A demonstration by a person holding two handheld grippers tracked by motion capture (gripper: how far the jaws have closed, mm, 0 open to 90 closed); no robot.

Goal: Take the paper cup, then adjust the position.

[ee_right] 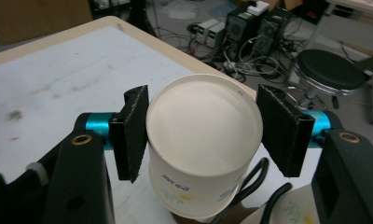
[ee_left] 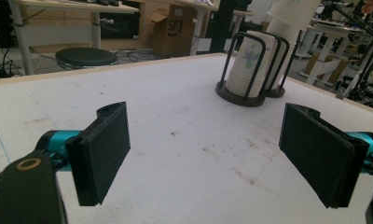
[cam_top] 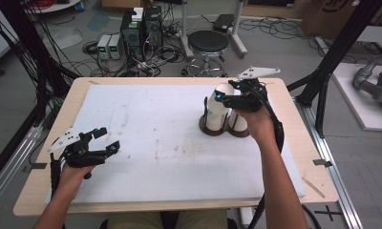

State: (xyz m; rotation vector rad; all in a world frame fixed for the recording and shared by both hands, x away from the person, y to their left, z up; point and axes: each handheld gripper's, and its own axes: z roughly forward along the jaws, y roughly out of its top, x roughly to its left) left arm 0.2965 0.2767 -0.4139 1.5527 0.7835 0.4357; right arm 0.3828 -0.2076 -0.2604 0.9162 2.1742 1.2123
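Right gripper [ee_right: 201, 135] straddles the top paper cup [ee_right: 203, 140] of the stack in the wire cup holder [cam_top: 213, 125] at the table's [cam_top: 146, 138] far right; jaws apart, left pad looks to touch the cup, right pad just clear; nothing gripped yet. Looks like a cup pick: next calls for squeezing gently, then lifting straight up. Left gripper [cam_top: 103, 143] hovers wide open, empty, near left.

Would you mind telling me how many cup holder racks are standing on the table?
2: one rack nearer the table's middle, the other rack touching it on its far-right side, each with a stack of upside-down paper cups.
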